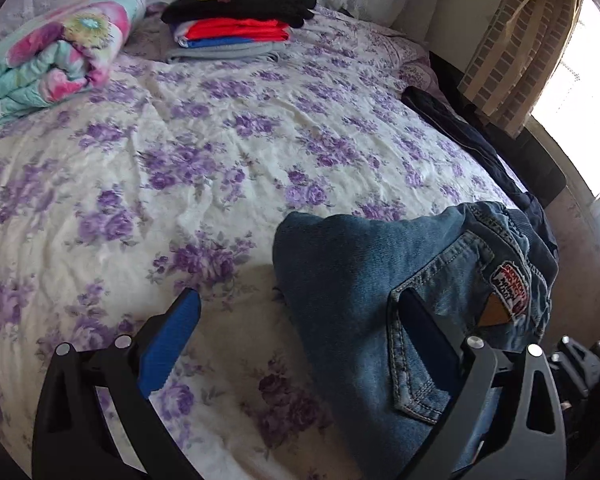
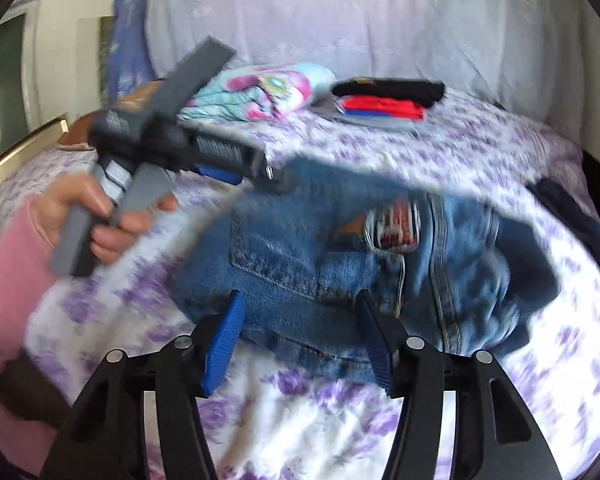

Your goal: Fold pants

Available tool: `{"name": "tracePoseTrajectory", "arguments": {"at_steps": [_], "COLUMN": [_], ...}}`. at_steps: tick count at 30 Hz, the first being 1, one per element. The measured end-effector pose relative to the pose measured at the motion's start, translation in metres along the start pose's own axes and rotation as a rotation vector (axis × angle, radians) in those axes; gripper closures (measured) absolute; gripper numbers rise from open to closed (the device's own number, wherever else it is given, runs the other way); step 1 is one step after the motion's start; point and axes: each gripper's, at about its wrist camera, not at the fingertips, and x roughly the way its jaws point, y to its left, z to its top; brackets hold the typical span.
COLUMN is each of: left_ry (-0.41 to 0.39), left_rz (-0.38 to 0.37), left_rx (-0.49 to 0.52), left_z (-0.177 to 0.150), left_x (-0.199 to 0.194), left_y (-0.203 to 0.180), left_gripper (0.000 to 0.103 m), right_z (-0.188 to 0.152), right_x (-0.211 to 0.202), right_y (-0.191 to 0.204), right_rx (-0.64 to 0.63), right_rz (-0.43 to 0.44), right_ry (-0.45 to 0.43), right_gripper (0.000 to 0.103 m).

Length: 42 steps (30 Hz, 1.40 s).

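Blue denim pants point(image 1: 360, 280) lie bunched on the flowered bedsheet point(image 1: 180, 160), back pocket and red label facing up. My left gripper point(image 1: 298, 294) stands wide open. Its blue-padded finger point(image 1: 176, 340) is over bare sheet and its other finger point(image 1: 424, 332) rests over the pocket. In the right wrist view the pants point(image 2: 320, 248) are blurred, and a folded edge lies between the spread fingers of my right gripper point(image 2: 300, 298), which is open, pads not pressing. A hand point(image 2: 100, 216) in a pink sleeve holds the left gripper at the left.
A stack of folded clothes point(image 1: 236, 24), black on top, sits at the head of the bed beside a rolled floral quilt point(image 1: 52, 60). A dark garment point(image 1: 460, 132) lies along the bed's right edge near a curtained window point(image 1: 516, 52).
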Motion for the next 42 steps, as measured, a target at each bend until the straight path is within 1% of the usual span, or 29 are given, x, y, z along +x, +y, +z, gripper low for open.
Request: {"name": "tracePoseTrajectory", "arguments": {"at_steps": [2,3,5,7,8,9,10,11,12,14,15,16,18,19,21,23,24,26,28,29,31,32,33,34,35,36,37,40,42], "left_ry": [-0.061,-0.090,-0.120,-0.123,-0.109,-0.096,-0.074,-0.044,-0.024,-0.009,-0.005,-0.004,-0.003,-0.001,0.001,0.007,0.011,0.025,0.050,0.070,0.153,0.182,0.186,0.174,0.165,0.163,0.172,0.137,0.118], "left_rz": [0.031,0.052,0.067,0.074,0.074,0.076,0.087,0.107,0.111,0.093,0.086,0.091,0.109,0.116,0.131,0.142,0.150,0.154,0.120,0.087,-0.070,-0.138,-0.164,-0.164,-0.173,-0.226,-0.287,-0.280,-0.307], "left_rx": [0.047,0.068,0.094,0.112,0.118,0.119,0.118,0.116,0.108,0.076,0.066,0.064,0.069,0.072,0.074,0.071,0.062,0.037,-0.020,-0.056,-0.169,-0.220,-0.246,-0.242,-0.222,-0.193,-0.177,-0.167,-0.204], "left_z": [-0.004,-0.008,-0.015,-0.023,-0.028,-0.031,-0.034,-0.038,-0.040,-0.041,-0.040,-0.039,-0.038,-0.037,-0.037,-0.036,-0.036,-0.037,-0.038,-0.038,-0.041,-0.042,-0.042,-0.041,-0.040,-0.039,-0.039,-0.035,-0.029], "left_x": [-0.018,-0.028,-0.039,-0.044,-0.043,-0.039,-0.032,-0.021,-0.014,-0.009,-0.011,-0.012,-0.013,-0.013,-0.013,-0.015,-0.017,-0.019,-0.019,-0.017,-0.002,0.005,0.009,0.009,0.009,0.012,0.015,0.014,0.005], "left_y": [-0.008,-0.014,-0.022,-0.030,-0.034,-0.035,-0.036,-0.036,-0.034,-0.029,-0.027,-0.026,-0.028,-0.028,-0.030,-0.031,-0.031,-0.028,-0.020,-0.015,0.000,0.006,0.009,0.008,0.003,-0.005,-0.011,-0.019,-0.012], "left_gripper": [0.007,0.007,0.007,0.007,0.007,0.007,0.007,0.007,0.005,0.005,0.005,0.005,0.005,0.005,0.005,0.005,0.004,0.004,0.004,0.004,0.004,0.004,0.004,0.004,0.005,0.011,0.024,0.030,0.043], "right_z": [0.020,0.033,0.060,0.074,0.074,0.070,0.061,0.053,0.049,0.054,0.057,0.057,0.056,0.052,0.046,0.038,0.032,0.017,0.002,-0.007,-0.020,-0.024,-0.025,-0.024,-0.023,-0.021,-0.018,-0.007,0.005], "right_x": [-0.015,-0.016,0.002,0.027,0.043,0.059,0.077,0.089,0.087,0.063,0.052,0.030,0.000,-0.006,-0.017,-0.008,0.002,0.021,0.039,0.049,0.065,0.072,0.074,0.074,0.072,0.071,0.069,0.059,0.046], "right_y": [-0.010,-0.019,-0.038,-0.049,-0.053,-0.055,-0.056,-0.061,-0.064,-0.062,-0.066,-0.070,-0.080,-0.087,-0.107,-0.130,-0.143,-0.163,-0.174,-0.178,-0.182,-0.185,-0.185,-0.182,-0.178,-0.175,-0.172,-0.168,-0.171], "right_rx": [0.037,0.066,0.126,0.170,0.184,0.197,0.208,0.221,0.221,0.213,0.211,0.212,0.222,0.227,0.257,0.305,0.334,0.398,0.470,0.511,0.583,0.617,0.618,0.605,0.593,0.590,0.576,0.532,0.508], "right_rz": [0.078,0.123,0.194,0.234,0.224,0.168,0.105,0.096,0.104,0.138,0.148,0.128,0.058,0.037,-0.016,-0.057,-0.058,0.007,0.094,0.166,0.268,0.317,0.343,0.357,0.386,0.389,0.382,0.363,0.369], "right_ry": [-0.074,-0.092,-0.088,-0.043,-0.003,0.053,0.114,0.150,0.144,0.105,0.059,-0.012,-0.104,-0.118,-0.102,-0.043,-0.005,0.093,0.173,0.209,0.246,0.239,0.221,0.214,0.207,0.205,0.202,0.179,0.143], "right_gripper": [0.046,0.046,0.046,0.049,0.050,0.050,0.060,0.065,0.067,0.059,0.043,0.029,0.017,0.011,0.009,0.009,0.009,0.009,0.006,0.006,0.003,0.003,0.003,0.009,0.018,0.029,0.039,0.051,0.055]}}
